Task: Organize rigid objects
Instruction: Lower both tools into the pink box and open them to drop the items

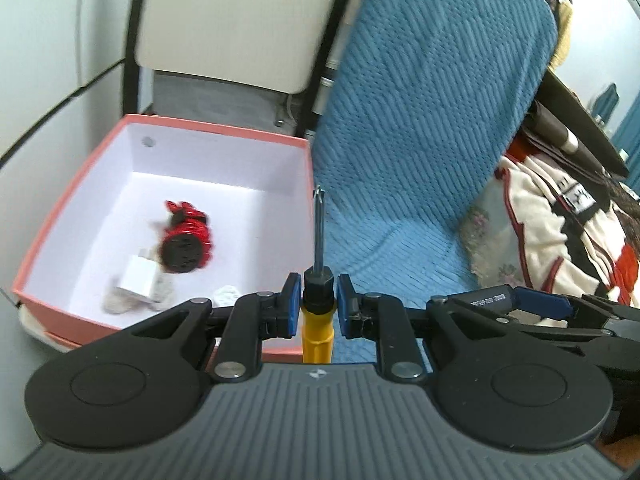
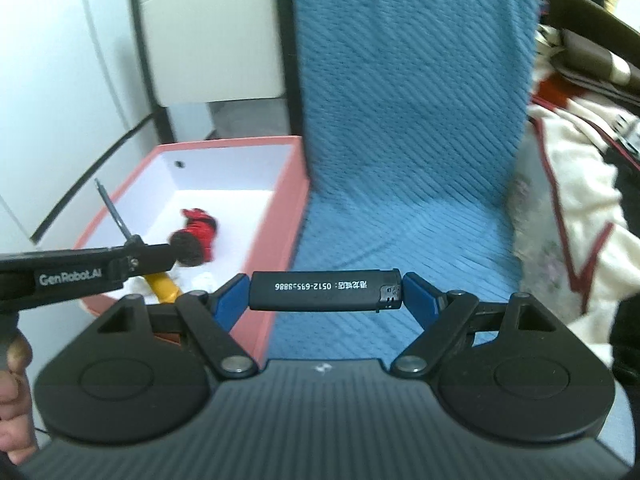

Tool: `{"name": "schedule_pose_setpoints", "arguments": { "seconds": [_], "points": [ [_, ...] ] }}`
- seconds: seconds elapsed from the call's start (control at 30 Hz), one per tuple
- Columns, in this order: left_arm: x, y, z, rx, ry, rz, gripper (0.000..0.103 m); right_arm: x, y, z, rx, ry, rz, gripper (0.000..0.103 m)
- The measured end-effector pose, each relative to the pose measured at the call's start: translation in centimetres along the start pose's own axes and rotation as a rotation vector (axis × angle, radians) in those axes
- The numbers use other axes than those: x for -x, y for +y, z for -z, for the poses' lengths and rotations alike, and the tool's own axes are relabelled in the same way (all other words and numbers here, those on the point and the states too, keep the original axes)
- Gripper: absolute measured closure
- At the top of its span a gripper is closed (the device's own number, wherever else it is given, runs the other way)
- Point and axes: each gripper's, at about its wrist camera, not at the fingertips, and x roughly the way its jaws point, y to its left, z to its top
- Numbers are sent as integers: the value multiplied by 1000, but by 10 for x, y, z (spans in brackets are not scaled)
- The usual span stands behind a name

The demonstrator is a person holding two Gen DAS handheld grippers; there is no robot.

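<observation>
My left gripper (image 1: 318, 304) is shut on a screwdriver (image 1: 318, 280) with a yellow handle and black collar, its metal shaft pointing forward over the right rim of a pink box (image 1: 72, 192). In the right wrist view that left gripper (image 2: 132, 258) and the screwdriver (image 2: 162, 286) hang over the pink box (image 2: 294, 200). My right gripper (image 2: 324, 292) is shut on a black lighter (image 2: 324, 290), gripped end to end and lying crosswise above a blue cushion (image 2: 420, 220). Inside the box lie a red and black toy (image 1: 186, 236) and a white block (image 1: 138, 278).
The box stands on the left against a white wall (image 1: 36, 60). A blue knitted cover drapes the chair seat and back (image 1: 432, 100). A cream, red and black blanket (image 1: 560, 232) lies to the right. A hand (image 2: 12, 400) shows at the lower left.
</observation>
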Motion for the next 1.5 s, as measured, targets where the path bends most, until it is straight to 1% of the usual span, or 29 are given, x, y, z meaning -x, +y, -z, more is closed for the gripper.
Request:
{"name": "schedule_pose_setpoints", "arguments": {
  "seconds": [0.13, 0.27, 0.4, 0.57, 0.83, 1.1, 1.23, 1.4, 1.43, 1.5],
  "points": [
    [8, 23, -9, 8, -15, -22, 81, -6, 23, -9, 25, 5, -42, 18],
    [6, 50, -17, 37, -11, -33, 81, -17, 47, -16, 54, 14, -63, 18],
    [-3, 71, -24, 50, 4, -36, 81, -31, 70, -22, 84, 34, -82, 18],
    [-21, 97, -41, 64, 26, -25, 81, -57, 92, -32, 83, 70, -85, 18],
    [-72, 131, -59, 85, 84, -19, 81, -107, 105, -42, 85, 129, -73, 18],
    [-122, 162, -61, 118, 149, -7, 81, -160, 120, -47, 94, 187, -55, 18],
    [-134, 169, -62, 126, 163, -6, 81, -181, 123, -46, 85, 217, -60, 18],
    [-139, 179, -63, 156, 195, -13, 81, -194, 122, -48, 75, 239, -70, 18],
    [-137, 180, -63, 161, 191, -22, 78, -195, 121, -49, 75, 239, -78, 19],
    [-132, 182, -65, 173, 182, -51, 66, -194, 119, -52, 70, 242, -96, 18]
  ]
}}
